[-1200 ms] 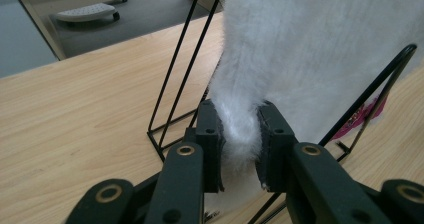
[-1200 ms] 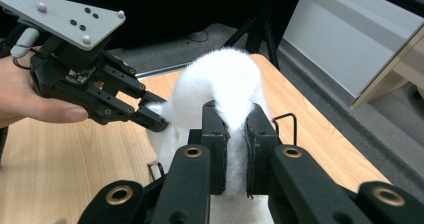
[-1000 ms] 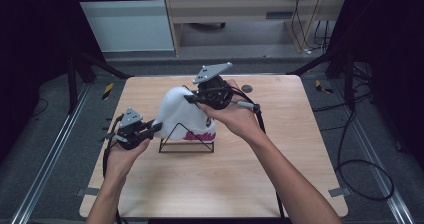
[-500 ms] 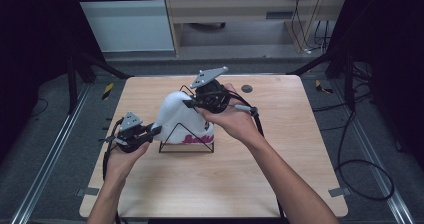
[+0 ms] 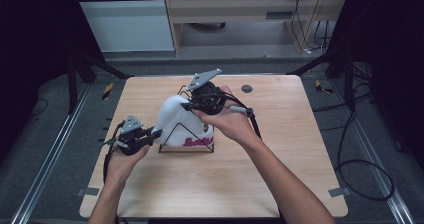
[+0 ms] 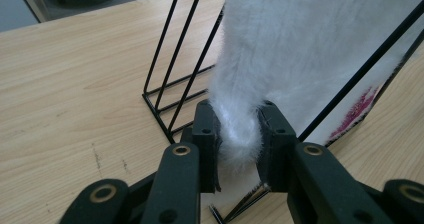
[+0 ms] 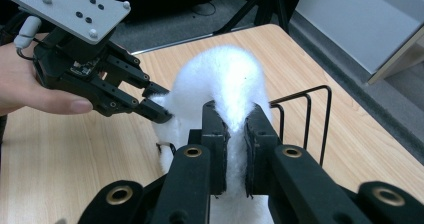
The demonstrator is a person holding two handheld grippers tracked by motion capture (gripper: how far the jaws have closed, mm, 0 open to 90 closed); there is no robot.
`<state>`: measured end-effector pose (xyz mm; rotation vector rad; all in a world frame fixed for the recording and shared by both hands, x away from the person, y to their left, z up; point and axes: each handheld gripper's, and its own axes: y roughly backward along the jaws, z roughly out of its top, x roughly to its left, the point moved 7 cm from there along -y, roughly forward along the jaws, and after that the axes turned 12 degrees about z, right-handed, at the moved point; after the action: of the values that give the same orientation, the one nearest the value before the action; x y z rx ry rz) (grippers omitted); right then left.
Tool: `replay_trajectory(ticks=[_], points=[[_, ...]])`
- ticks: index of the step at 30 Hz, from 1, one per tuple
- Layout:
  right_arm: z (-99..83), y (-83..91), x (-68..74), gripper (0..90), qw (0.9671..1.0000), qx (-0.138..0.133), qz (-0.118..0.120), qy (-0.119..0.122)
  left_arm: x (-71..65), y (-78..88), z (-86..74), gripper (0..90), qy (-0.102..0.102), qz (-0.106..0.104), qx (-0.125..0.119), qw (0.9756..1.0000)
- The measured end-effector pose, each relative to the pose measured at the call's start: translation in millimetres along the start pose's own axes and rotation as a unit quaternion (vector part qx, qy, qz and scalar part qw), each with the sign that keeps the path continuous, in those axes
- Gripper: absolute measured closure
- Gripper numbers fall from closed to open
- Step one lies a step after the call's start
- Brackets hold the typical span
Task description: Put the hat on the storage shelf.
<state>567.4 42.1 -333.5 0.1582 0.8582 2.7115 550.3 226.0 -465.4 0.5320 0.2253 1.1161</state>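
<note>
A white fluffy cloth item (image 5: 175, 120) with pink lettering rests in a black wire rack (image 5: 186, 150) at the middle of the wooden table (image 5: 285, 149). My left gripper (image 5: 157, 132) is shut on its lower left corner; in the left gripper view the fur (image 6: 310, 49) bulges between the pads at the left gripper (image 6: 239, 144). My right gripper (image 5: 186, 105) is shut on the item's top edge, and the white pile (image 7: 225, 79) is squeezed flat in the right gripper (image 7: 235, 129). The left gripper (image 7: 160, 104) bites the cloth farther off.
The rack's upright wires (image 7: 325, 114) stand just behind the cloth, and its dividers (image 6: 170, 79) rise beside my left jaws. A small dark disc (image 5: 246, 88) lies near the table's far edge. Cables trail off the table at both sides.
</note>
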Motion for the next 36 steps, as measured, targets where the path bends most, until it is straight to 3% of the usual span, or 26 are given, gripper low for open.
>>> replay_trajectory(ticks=[15, 36], points=[[-3.5, -14.6, -0.8, 82.6, 0.9996, 0.027, 0.002, -0.010, 4.8, -8.3, -13.4, 71.8, 0.009, -0.005, 0.019, 0.9998], [-5.6, -23.5, -2.5, 82.1, 0.9990, 0.039, 0.014, -0.017, 6.9, -6.6, -20.7, 71.6, 0.013, -0.007, 0.025, 0.9996]])
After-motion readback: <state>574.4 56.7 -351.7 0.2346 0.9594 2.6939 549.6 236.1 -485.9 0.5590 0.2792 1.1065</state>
